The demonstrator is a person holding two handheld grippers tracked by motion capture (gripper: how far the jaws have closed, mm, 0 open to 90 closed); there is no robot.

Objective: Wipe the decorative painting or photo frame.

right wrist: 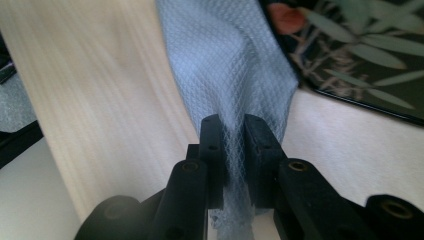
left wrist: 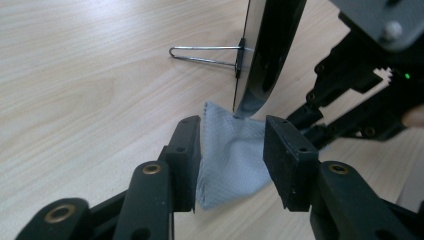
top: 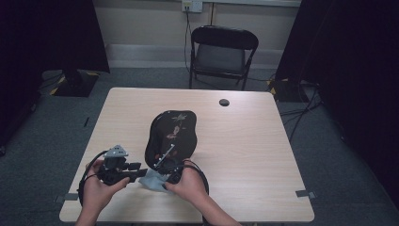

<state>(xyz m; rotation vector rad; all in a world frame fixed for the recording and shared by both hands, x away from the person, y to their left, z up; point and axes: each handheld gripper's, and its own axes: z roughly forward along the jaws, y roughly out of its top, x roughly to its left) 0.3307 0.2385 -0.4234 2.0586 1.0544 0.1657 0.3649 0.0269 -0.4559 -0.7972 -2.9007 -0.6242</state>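
Overhead, a dim room is seen: a grey floor, dark curtains at both sides, and a black folding chair (top: 224, 54) set well beyond the grippers, past the far edge of a pale wooden table (top: 244, 155). A small dark hole (top: 224, 102) is set in the table top near that far edge.

Just ahead of both grippers a black tray (top: 170, 134) with a painted flower pattern is propped on edge; in the left gripper view its thin rim is seen rising straight in front of the jaws, with a wire stand (left wrist: 205, 54) sticking out from it over the wood.

Between the two grippers, at the foot of the tray, a light blue cloth (top: 154, 179) is bunched on the table.

The right gripper (right wrist: 234, 145) is clamped tight on one end of the cloth, which is stretched from its pads away toward the tray's patterned face, seen to the right of the jaws.

The left gripper (left wrist: 232, 150) is held partly open. The other end of the cloth lies in the gap between its pads; the left pad is touched by the fabric, while the right pad stands clear, so nothing is gripped there. The right gripper's black body is seen just beyond, to the right of these jaws.
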